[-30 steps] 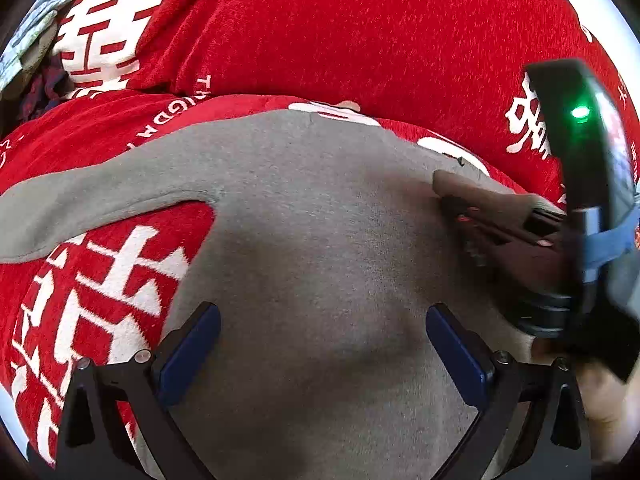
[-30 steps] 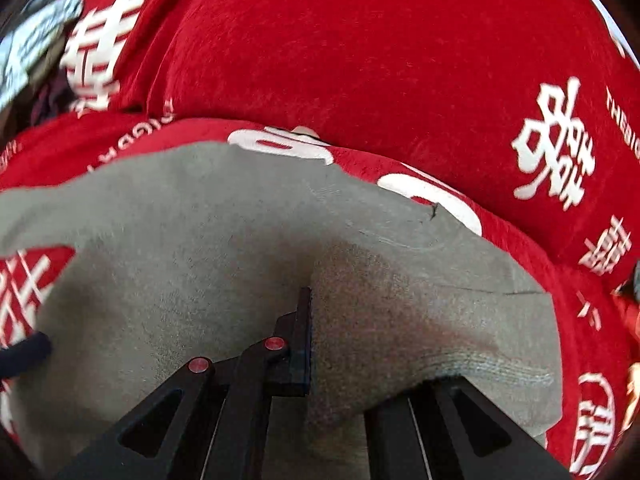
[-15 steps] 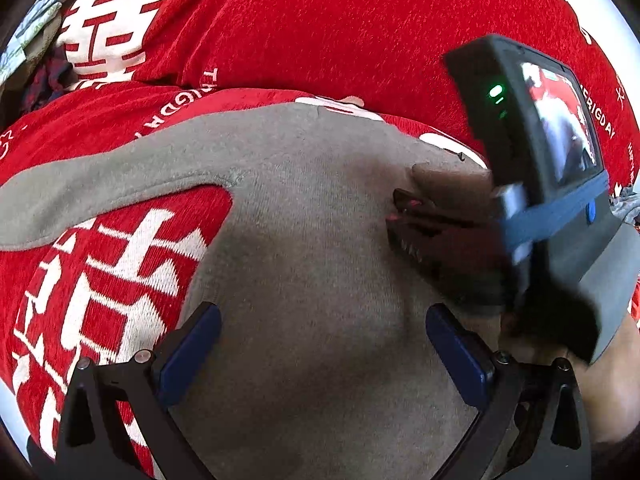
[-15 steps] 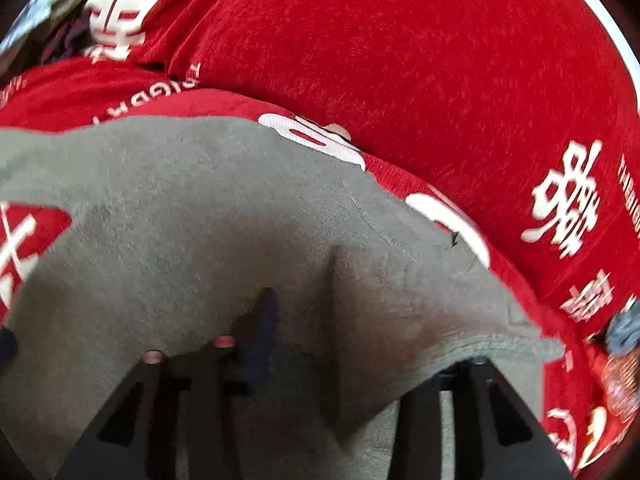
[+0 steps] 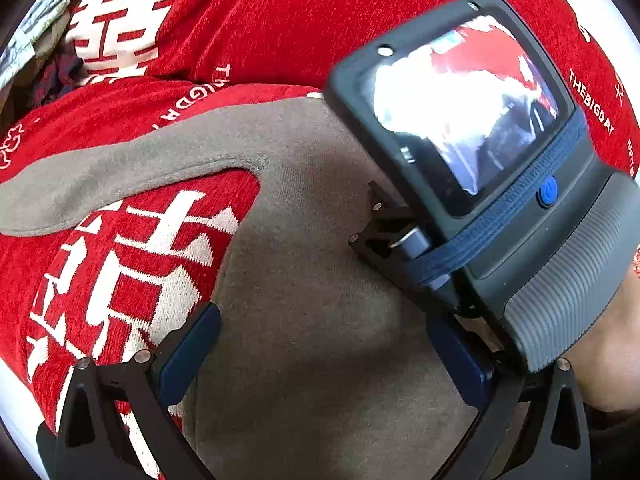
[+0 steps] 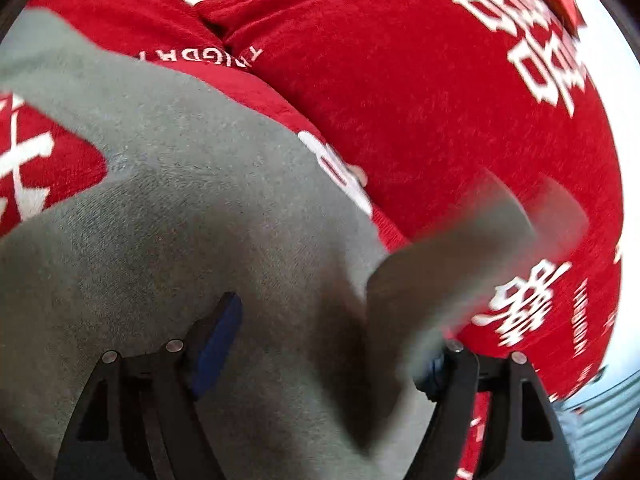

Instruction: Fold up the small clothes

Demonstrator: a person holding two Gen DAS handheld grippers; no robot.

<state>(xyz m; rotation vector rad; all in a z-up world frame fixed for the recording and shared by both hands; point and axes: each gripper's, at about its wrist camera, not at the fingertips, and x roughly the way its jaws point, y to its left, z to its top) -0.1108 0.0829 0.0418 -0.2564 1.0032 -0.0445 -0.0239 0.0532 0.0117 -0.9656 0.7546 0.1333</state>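
Your left wrist camera looks steeply down, very close over the grey garment [image 5: 304, 280] on the red printed cloth [image 5: 280, 20], its own two fingers at the lower edge. Your right wrist camera tilts down less steeply, equally close, blurred at right. Both views share the grey garment [image 6: 180, 208] and the red cloth [image 6: 420, 100]; the left view also catches the right gripper's screen [image 5: 472, 116].

A small grey garment [image 5: 312, 280] lies spread on red patterned cloth [image 5: 280, 20], one edge flap lifted.
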